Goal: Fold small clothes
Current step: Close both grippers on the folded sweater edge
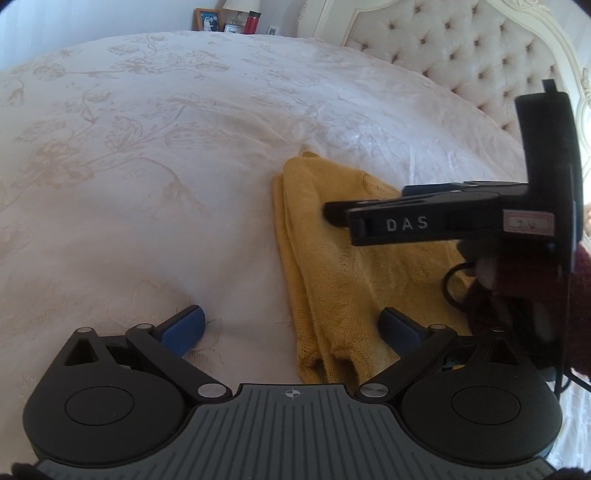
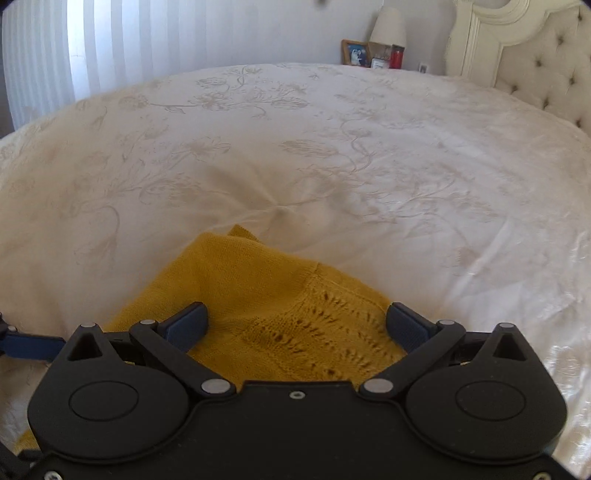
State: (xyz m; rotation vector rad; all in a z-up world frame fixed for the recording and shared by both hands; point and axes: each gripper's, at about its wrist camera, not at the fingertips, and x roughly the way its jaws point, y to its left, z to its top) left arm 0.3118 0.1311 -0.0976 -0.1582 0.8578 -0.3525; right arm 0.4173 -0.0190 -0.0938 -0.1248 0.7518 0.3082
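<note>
A mustard-yellow knit garment (image 1: 332,266) lies folded in layers on the white bedspread (image 1: 147,184). My left gripper (image 1: 291,328) is open and empty, low over the garment's near left edge. The right gripper's body (image 1: 424,221) crosses the left wrist view from the right, above the garment. In the right wrist view my right gripper (image 2: 295,325) is open and empty just above the garment (image 2: 266,295), whose lace-pattern part (image 2: 317,332) lies between the fingers.
A tufted cream headboard (image 1: 461,55) stands at the right of the bed. A nightstand at the far edge holds a photo frame (image 2: 355,51), a lamp (image 2: 388,26) and a red bottle (image 2: 397,57). Curtains (image 2: 110,44) hang at the left.
</note>
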